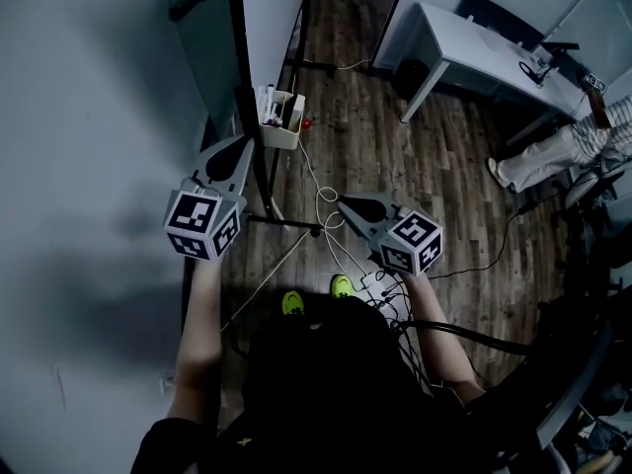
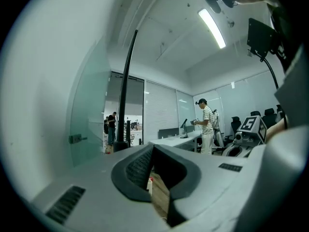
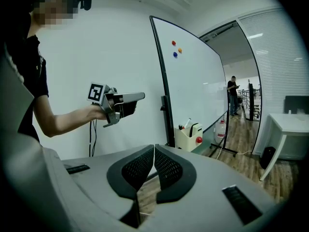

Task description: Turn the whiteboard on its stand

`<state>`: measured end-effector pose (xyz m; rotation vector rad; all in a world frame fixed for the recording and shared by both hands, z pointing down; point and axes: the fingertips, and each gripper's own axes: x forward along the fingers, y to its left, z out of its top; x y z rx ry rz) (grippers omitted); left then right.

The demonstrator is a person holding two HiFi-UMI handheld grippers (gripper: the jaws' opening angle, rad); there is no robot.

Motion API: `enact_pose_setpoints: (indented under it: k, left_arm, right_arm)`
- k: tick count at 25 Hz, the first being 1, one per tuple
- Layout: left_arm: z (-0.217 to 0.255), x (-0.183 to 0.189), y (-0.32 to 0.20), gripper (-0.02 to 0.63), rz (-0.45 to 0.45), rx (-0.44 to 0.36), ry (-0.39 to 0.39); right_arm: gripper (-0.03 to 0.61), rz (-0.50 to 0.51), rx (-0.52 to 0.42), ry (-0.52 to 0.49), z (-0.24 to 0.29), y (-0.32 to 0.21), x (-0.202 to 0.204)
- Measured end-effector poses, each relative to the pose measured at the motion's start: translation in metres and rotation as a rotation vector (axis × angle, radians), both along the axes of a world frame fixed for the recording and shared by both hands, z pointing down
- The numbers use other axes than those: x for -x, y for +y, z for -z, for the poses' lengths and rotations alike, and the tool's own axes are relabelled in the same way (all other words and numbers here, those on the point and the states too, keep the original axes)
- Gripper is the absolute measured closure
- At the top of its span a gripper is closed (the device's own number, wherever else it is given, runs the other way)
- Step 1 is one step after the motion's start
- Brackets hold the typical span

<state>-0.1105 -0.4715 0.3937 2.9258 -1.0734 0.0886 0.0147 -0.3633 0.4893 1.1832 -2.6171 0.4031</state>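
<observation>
The whiteboard [image 3: 198, 81] stands upright on its black wheeled stand [image 3: 227, 151], with three small magnets [image 3: 175, 49] near its top. From above it shows edge-on as a black frame bar [image 1: 240, 57]. My left gripper [image 1: 237, 146] is shut with nothing in it, its tip close beside that frame edge but apart from it. In the right gripper view the left gripper [image 3: 140, 96] points level at the frame. The frame runs up as a black pole [image 2: 128, 81] beyond the left gripper [image 2: 153, 147]. My right gripper [image 1: 346, 203] is shut and empty, its pads [image 3: 145, 164] meeting, lower and to the right.
A white marker box [image 1: 279, 117] with a red ball [image 1: 306, 123] hangs on the board. Cables [image 1: 331, 230] and a power strip [image 1: 380, 284] lie on the wood floor by my feet. A white desk [image 1: 474, 47] and a person [image 1: 563, 151] are at right. A glass door [image 2: 77, 129] stands behind.
</observation>
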Motion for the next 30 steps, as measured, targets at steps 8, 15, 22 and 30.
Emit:
enact_pose_setpoints:
  k: [8,15,22,30]
  left_arm:
    - [-0.005,-0.020,0.039,0.609,-0.005,0.019,0.036]
    - [-0.010,-0.038,0.088,0.609,0.028,0.049,0.049]
    - [-0.024,-0.059,0.129,0.609,0.038,0.091,0.056]
    - [-0.023,-0.079,0.166,0.609,0.053,0.091,0.059]
  right_arm:
    - [0.552,0.024,-0.017,-0.021,-0.002,0.025,-0.014]
    - [0.552,0.088,-0.020,-0.037,-0.001,0.061,-0.034]
    - [0.552,0.106,-0.015,-0.060,-0.009,0.090,-0.055]
    - [0.552,0.157,-0.021,-0.082,-0.011,0.119,-0.063]
